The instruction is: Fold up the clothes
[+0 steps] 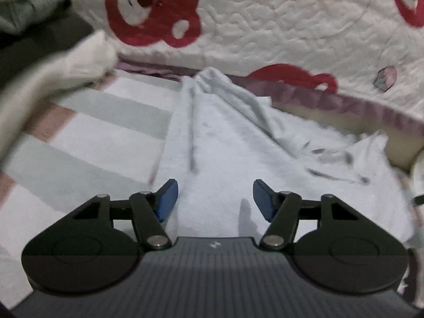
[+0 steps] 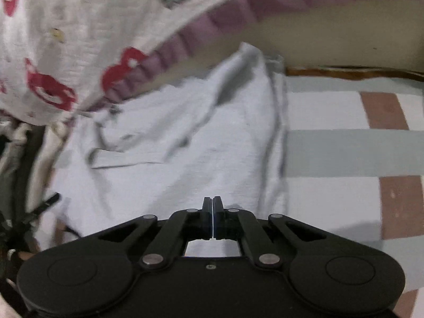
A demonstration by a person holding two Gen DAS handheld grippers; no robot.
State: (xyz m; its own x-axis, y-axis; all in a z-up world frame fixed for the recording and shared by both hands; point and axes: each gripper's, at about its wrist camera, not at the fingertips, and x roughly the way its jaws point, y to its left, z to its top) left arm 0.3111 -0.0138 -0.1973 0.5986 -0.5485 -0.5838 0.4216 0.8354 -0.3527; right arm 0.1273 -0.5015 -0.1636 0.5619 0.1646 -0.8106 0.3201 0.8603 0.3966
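**White garment half-gathered on the checked mat, one pair of tongs wide, one pinched shut**

The white garment (image 1: 225, 143) lies rumpled on the checked mat (image 1: 106, 122), its far end bunched up against the edge of the bear-print quilt (image 1: 265, 26) and its near part spread flatter toward the cameras; a long crease runs down its middle, and a loose flap shows in the right wrist view.

The left tongs (image 1: 215, 198) stand wide apart above the near part of the cloth, gripping nothing; the right tongs (image 2: 213, 217) are closed tight, pads together, and whether a thin edge of cloth is caught between them I cannot tell.

The garment looks neither laid flat nor folded square, so this could be a spreading stage or a fold partly made.

To handle it well, judged from here: take the cloth at an edge or corner rather than mid-panel; bite only the layers meant to travel; keep both pairs of tongs level so the fold line stays straight; draw the bunched far end clear of the quilt's edge; the fabric looks soft and limp, so it will likely sag and drag if lifted low.
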